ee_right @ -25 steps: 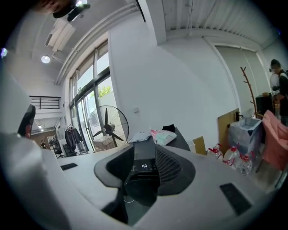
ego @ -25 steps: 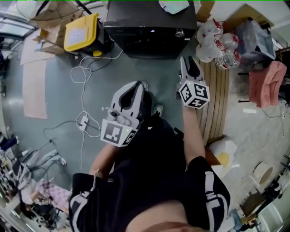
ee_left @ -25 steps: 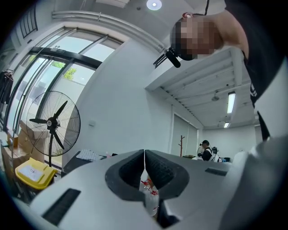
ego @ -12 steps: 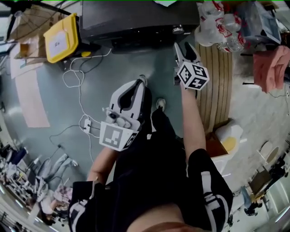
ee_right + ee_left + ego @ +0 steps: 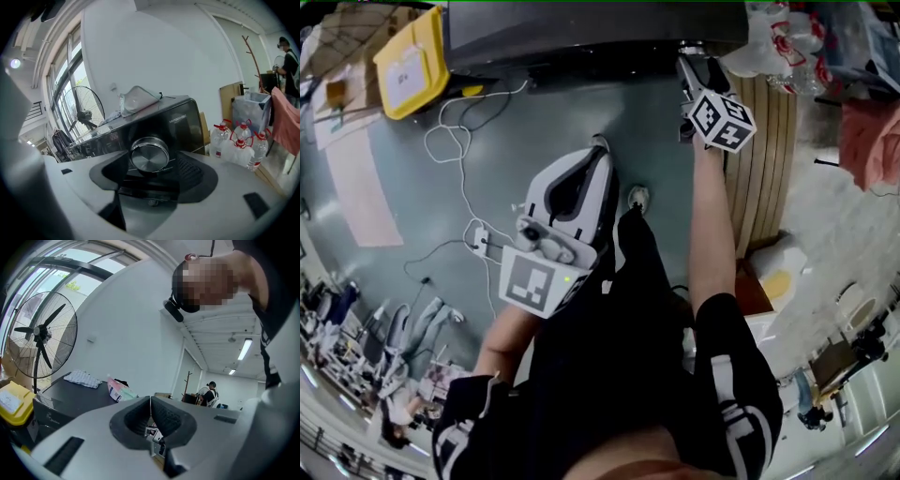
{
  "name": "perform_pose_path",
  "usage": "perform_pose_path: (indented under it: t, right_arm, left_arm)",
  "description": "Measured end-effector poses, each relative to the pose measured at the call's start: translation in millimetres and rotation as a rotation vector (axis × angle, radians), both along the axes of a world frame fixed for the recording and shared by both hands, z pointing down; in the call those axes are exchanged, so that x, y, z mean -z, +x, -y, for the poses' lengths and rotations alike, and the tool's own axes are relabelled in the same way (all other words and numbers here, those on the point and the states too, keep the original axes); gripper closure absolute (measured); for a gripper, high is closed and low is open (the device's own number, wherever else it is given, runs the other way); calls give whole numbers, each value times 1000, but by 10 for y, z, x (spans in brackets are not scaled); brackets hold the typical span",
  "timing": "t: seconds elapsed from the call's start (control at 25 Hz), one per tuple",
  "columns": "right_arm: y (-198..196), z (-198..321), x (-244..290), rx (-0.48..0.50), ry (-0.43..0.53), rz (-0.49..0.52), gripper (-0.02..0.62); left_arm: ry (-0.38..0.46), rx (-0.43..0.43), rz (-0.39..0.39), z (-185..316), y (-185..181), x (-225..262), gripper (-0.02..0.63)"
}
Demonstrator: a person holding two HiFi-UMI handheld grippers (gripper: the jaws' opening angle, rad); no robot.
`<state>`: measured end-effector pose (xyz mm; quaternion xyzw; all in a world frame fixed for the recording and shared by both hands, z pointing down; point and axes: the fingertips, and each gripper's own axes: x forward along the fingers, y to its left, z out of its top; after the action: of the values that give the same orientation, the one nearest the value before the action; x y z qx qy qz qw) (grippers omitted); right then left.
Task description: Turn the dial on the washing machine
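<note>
The dark washing machine (image 5: 581,33) stands at the top of the head view. Its round silver dial (image 5: 150,154) sits on the glossy front panel (image 5: 180,124). My right gripper (image 5: 152,174) is held out at arm's length right against that panel (image 5: 698,70). Its jaws are opening, and the dial lies between them with a gap on each side. My left gripper (image 5: 598,148) hangs back over the floor at waist height. In the left gripper view it (image 5: 151,401) is shut with nothing in it and points up at the white wall.
A yellow-lidded bin (image 5: 408,61) stands left of the machine. A white cable (image 5: 464,141) and a power strip (image 5: 480,246) lie on the floor. Right of the machine are a wooden slatted pallet (image 5: 759,159), water bottles (image 5: 239,145) and a pink cloth (image 5: 872,131). A fan (image 5: 40,333) stands behind.
My right gripper has reached forward from the floor area up to the machine's front. The left gripper has stayed low near the body.
</note>
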<state>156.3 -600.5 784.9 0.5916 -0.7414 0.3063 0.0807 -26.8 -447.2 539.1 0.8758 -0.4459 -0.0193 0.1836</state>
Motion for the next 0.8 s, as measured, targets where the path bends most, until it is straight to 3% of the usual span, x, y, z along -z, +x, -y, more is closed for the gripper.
perform_pose_path:
  t: [0.32, 0.48, 0.56, 0.64, 0.8]
  right_arm:
    - [-70, 152, -115, 39, -12, -32, 291]
    - [-123, 150, -101, 49, 17, -426, 301]
    - [-146, 150, -111, 72, 38, -493, 300]
    - [-151, 136, -111, 81, 53, -423, 296]
    - [-111, 118, -148, 59, 36, -123, 278]
  left_arm:
    - [-18, 7, -8, 119, 3, -160, 581]
    - [-28, 17, -2, 126, -21, -235, 581]
    - [-37, 21, -7, 128, -26, -264, 581]
    - [-38, 19, -12, 119, -28, -268, 581]
    - [-34, 12, -23, 103, -27, -256, 581]
